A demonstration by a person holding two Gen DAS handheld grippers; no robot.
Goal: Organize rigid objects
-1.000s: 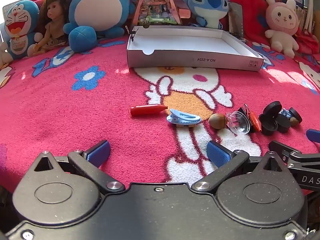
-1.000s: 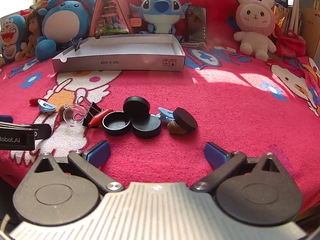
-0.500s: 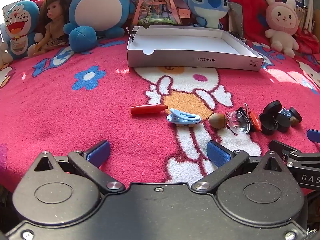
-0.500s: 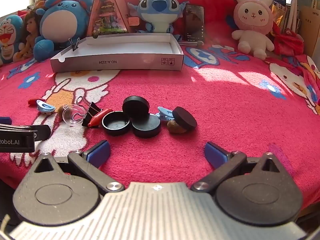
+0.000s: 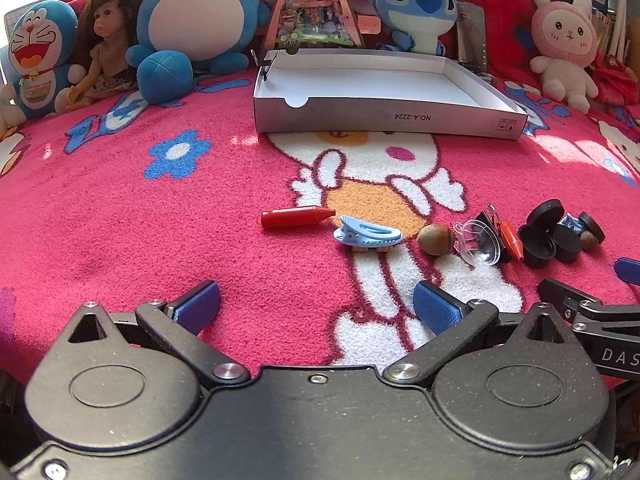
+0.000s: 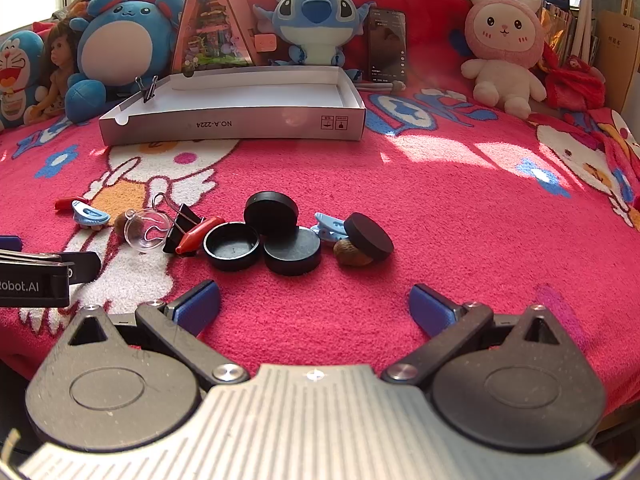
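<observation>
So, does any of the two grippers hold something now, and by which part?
Nothing is held. The left gripper and the right gripper are both open, with only the blanket between their fingers.

My small stuff sits mid-frame on the blanket: red crayon [image 5: 296, 216], blue clip [image 5: 367, 234], nut [image 5: 434, 239], black caps [image 6: 260, 236]. White box [image 6: 240, 120] sits empty above.
</observation>
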